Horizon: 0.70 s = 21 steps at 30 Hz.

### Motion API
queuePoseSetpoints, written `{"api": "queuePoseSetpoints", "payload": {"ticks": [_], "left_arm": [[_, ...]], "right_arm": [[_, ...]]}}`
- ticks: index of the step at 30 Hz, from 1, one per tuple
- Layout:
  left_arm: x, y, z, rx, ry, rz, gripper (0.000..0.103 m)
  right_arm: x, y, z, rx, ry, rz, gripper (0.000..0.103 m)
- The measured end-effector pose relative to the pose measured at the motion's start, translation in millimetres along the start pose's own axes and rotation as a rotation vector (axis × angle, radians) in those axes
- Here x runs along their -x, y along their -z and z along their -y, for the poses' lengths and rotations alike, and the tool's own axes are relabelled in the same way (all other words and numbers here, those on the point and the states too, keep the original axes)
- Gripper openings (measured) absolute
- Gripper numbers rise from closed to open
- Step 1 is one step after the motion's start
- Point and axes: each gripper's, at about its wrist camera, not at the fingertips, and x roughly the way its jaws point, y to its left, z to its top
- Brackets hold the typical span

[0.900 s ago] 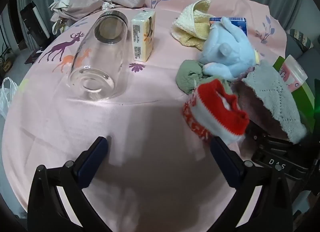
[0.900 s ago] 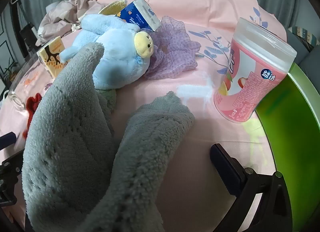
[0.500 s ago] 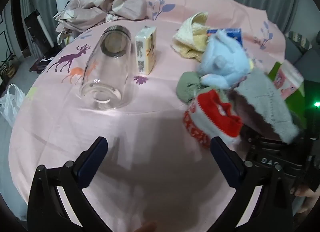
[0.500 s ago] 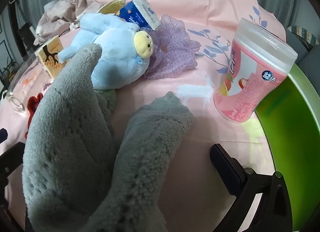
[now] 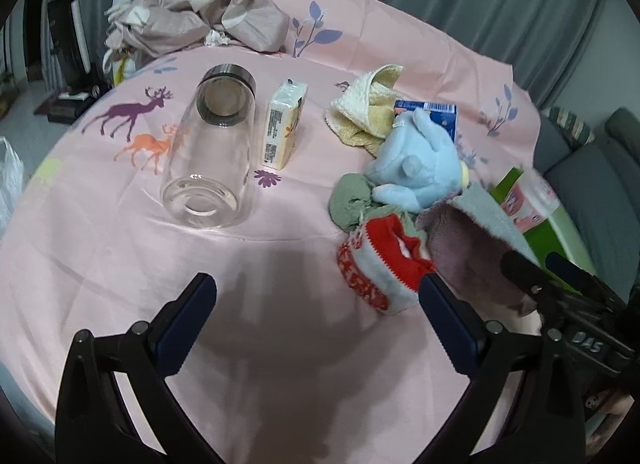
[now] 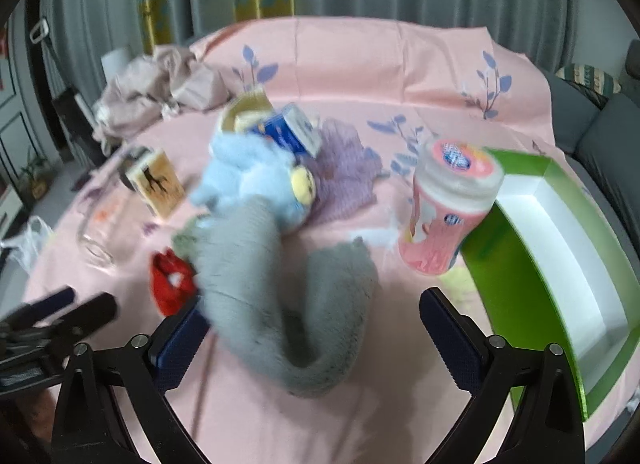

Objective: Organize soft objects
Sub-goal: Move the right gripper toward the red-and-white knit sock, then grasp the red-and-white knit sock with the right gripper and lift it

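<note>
The round bench under a pink printed cloth (image 5: 120,264) carries everything. A green-walled white-lined box (image 6: 532,264) sits at its right edge. The long grey fleece cloth (image 6: 280,296) lies curled between the right tool's (image 6: 316,328) wide-apart jaws, apparently not pinched. The light-blue plush toy (image 5: 420,168) lies beyond it. The left tool (image 5: 316,320) is spread wide, empty, over bare cloth.

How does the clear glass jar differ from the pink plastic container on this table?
The glass jar lies on its side; the pink container stands upright. The glass jar is see-through and looks empty, while the pink container is opaque with printed labels. The glass jar sits by the deer print on the pink tablecloth; the pink container stands next to the green box. Both are rigid, round containers among soft items.
</note>
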Motion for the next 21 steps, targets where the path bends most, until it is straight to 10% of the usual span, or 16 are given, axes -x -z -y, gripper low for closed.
{"api": "queuePoseSetpoints", "payload": {"ticks": [10, 13, 21], "left_arm": [[6.0, -1.6, -2.7, 0.061, 0.153, -0.023, 0.073], [2.0, -0.8, -1.1, 0.077, 0.205, -0.044, 0.068], [-16.7, 2.1, -0.6, 0.124, 0.235, -0.095, 0.062]], "right_arm": [[26.8, -40.3, -34.3, -0.004, -0.240, -0.076, 0.055], [13.7, -50.3, -49.4, -0.025, -0.380, -0.160, 0.054], [-40.4, -45.1, -72.7, 0.004, -0.412, -0.335, 0.055]]}}
